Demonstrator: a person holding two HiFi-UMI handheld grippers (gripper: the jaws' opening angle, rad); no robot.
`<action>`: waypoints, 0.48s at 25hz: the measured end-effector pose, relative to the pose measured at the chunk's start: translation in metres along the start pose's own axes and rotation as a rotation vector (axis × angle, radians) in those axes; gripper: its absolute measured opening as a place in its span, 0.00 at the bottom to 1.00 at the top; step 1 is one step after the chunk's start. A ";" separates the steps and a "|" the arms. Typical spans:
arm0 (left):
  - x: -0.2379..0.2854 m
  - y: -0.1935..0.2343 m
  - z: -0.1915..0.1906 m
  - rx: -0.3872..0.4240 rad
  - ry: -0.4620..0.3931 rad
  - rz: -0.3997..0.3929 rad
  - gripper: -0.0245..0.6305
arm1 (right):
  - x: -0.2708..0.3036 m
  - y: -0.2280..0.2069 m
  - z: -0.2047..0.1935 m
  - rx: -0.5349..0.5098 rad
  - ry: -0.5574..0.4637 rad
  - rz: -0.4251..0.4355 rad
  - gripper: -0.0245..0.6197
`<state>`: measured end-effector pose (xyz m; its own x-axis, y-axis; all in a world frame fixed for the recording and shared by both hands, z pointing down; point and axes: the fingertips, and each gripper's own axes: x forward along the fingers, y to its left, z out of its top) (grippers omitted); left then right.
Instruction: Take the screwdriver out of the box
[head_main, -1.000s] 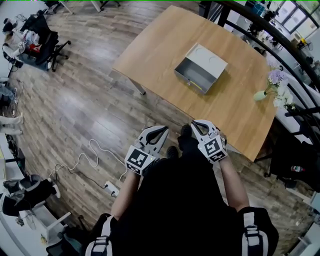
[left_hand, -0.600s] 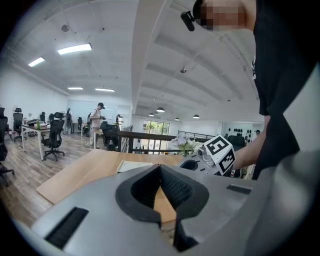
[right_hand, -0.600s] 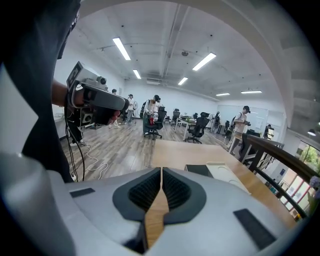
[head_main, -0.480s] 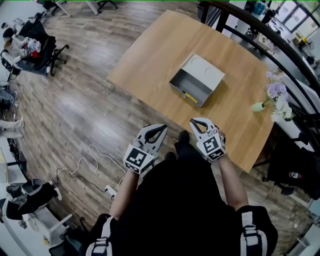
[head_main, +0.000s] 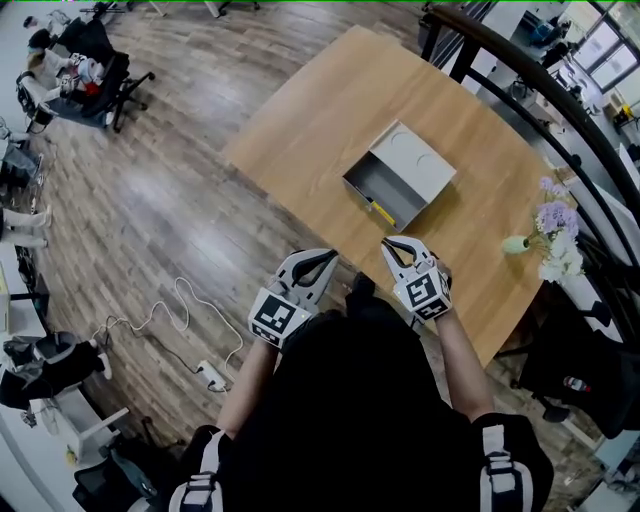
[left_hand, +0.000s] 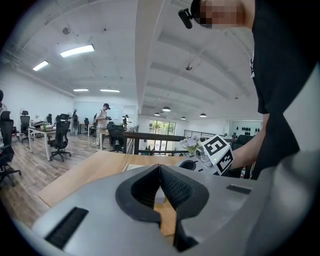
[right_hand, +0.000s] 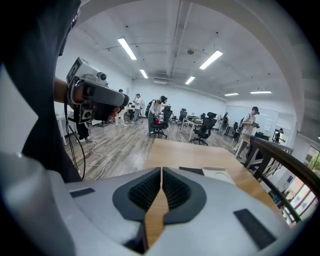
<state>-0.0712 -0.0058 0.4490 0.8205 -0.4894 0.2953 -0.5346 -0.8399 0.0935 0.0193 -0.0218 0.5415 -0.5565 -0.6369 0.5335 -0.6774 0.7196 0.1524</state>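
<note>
Wood-plank flooring surrounds a wooden table. On the tabletop, close to its near edge, sits an open grey box, and the yellow-handled screwdriver lies inside it along the near wall. By that edge hover the left gripper and the right gripper, each with its jaws pressed together on nothing.

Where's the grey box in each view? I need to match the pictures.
Head view: grey box lies open, upper right of centre.
Left gripper view: only a pale sliver of the grey box seems to show, just above the jaws, left of centre.
Right gripper view: grey box just above the jaws, right of centre.
Shared landmark: the wooden table beneath it.
</note>
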 end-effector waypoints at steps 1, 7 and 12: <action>0.002 0.001 0.001 0.002 -0.001 0.008 0.07 | 0.001 -0.004 -0.002 -0.002 -0.003 0.005 0.08; 0.009 0.007 0.004 0.030 0.004 0.049 0.07 | 0.010 -0.019 -0.008 -0.024 -0.005 0.021 0.08; 0.018 0.009 -0.002 0.001 0.011 0.047 0.07 | 0.013 -0.020 -0.020 0.003 0.015 0.028 0.08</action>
<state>-0.0620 -0.0214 0.4573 0.7925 -0.5255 0.3095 -0.5721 -0.8164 0.0787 0.0351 -0.0391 0.5619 -0.5681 -0.6119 0.5502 -0.6631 0.7364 0.1343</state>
